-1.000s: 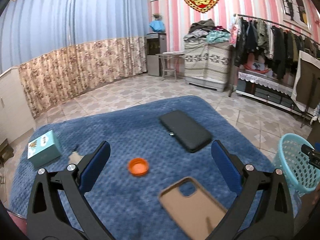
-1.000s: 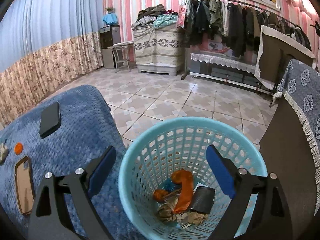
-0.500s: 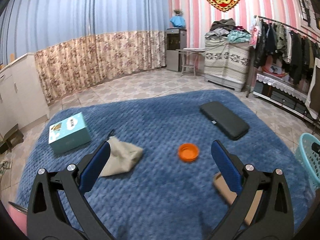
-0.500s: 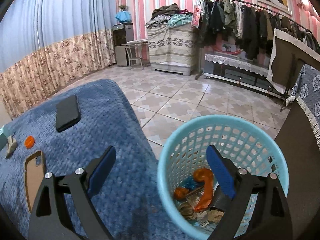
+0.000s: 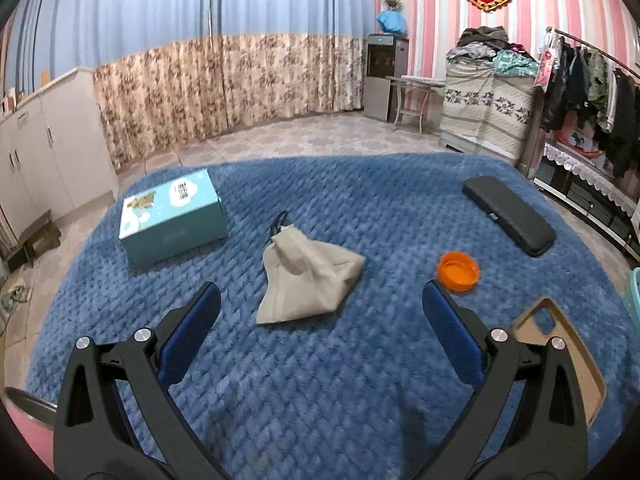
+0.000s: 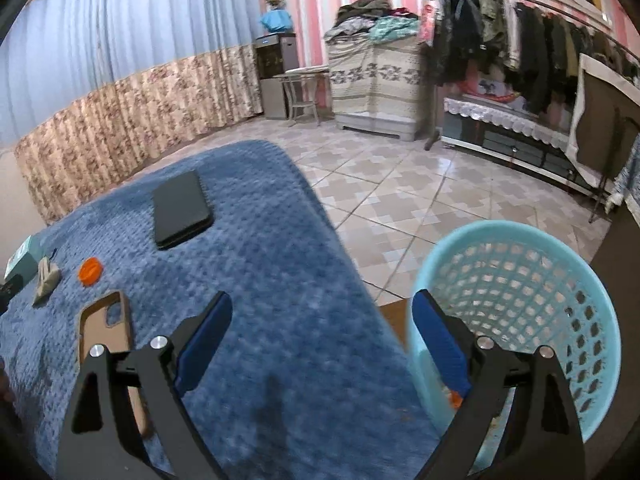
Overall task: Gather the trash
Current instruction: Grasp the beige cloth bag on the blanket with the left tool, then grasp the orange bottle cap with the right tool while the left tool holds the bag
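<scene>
On the blue blanketed surface (image 5: 360, 380) lie a teal box (image 5: 172, 216), beige pouch (image 5: 308, 276), orange cap (image 5: 458, 271), black case (image 5: 508, 214) and tan phone case (image 5: 568, 356). The left gripper (image 5: 320, 320) hovers before the pouch, fingers spread. The right gripper (image 6: 322, 340), fingers spread and empty, straddles the edge beside the blue trash basket (image 6: 532, 292).

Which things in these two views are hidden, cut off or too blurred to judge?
- Basket contents, right wrist view: hidden by the near wall and the right gripper finger.
- Basket in the left wrist view: cut off at the right edge.
- Phone case, left wrist view: near end behind the left gripper.
- Teal box print: too small to read.
</scene>
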A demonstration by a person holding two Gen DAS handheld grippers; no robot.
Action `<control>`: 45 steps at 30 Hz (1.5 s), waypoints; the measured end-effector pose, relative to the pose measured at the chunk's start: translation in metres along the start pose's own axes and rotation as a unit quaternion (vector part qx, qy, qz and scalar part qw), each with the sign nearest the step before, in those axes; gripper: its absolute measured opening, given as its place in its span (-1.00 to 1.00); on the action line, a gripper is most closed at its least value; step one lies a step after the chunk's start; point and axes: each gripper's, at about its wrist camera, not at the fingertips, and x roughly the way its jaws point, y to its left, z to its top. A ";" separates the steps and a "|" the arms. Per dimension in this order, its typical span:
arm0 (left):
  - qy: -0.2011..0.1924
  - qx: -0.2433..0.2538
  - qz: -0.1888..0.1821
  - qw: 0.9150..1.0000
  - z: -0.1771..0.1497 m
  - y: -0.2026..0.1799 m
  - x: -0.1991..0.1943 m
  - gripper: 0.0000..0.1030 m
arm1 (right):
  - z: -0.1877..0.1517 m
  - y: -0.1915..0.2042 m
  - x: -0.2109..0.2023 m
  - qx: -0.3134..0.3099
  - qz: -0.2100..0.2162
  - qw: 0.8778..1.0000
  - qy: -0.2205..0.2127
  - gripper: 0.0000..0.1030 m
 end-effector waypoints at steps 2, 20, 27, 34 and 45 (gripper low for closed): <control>0.007 -0.005 0.006 1.000 0.002 0.004 0.013 0.89 | 0.001 0.015 0.004 -0.016 0.005 1.000 0.004 0.74; 0.067 -0.031 -0.030 0.997 0.007 0.023 0.059 -0.50 | 0.016 0.174 0.038 -0.118 0.108 0.987 0.033 0.74; 0.026 -0.036 0.044 0.998 -0.011 0.055 0.023 -0.54 | 0.004 0.232 0.068 -0.145 0.126 0.979 0.072 0.74; 0.041 -0.077 0.050 0.995 -0.016 0.074 0.032 -0.54 | 0.009 0.266 0.086 -0.172 0.133 0.971 0.098 0.51; 0.030 -0.045 0.054 0.997 -0.011 0.063 0.031 -0.56 | 0.014 0.262 0.065 -0.193 0.156 0.966 0.071 -0.23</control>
